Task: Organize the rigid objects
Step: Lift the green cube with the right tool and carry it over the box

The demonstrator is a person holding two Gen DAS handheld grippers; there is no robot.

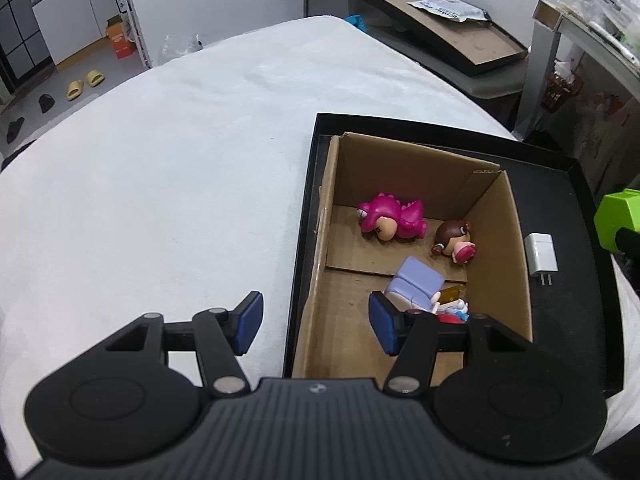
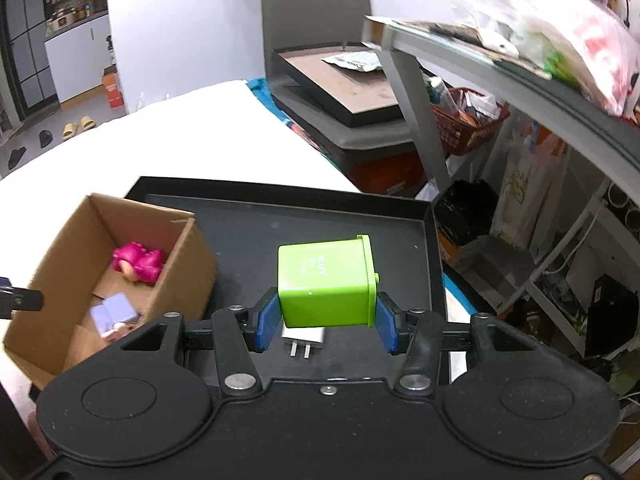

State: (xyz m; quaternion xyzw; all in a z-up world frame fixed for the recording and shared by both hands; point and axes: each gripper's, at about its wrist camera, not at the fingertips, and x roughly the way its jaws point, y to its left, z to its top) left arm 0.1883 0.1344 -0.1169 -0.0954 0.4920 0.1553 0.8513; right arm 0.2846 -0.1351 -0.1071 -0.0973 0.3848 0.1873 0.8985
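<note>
A lime-green square plastic container (image 2: 326, 284) is being gripped between the blue pads of the right tongs (image 2: 326, 326), at the centre of the right wrist view, and is being held above the black shallow tray (image 2: 280, 216). Only the container's lower edge is being caught by the pads, so it is judged that it could pivot or slide out if the grip is being relaxed or the wrist is being swung quickly.

Directly beneath it, a white plug-in charger with two metal prongs (image 2: 304, 338) is lying on the tray floor; a dropped container would be landing on it.

The left tongs (image 1: 316, 322) are being held wide open with nothing between them, at the lower centre of the left wrist view, straddling the near left wall of the brown open cardboard box (image 1: 516, 240). A downward move could be catching that wall and shifting the box.

Inside the box, a pink dinosaur figurine (image 1: 394, 220), a brown-haired doll figurine (image 1: 454, 242) and a lavender block-shaped toy (image 1: 418, 280) are lying close together, so free floor is being limited for anything set down there.
</note>
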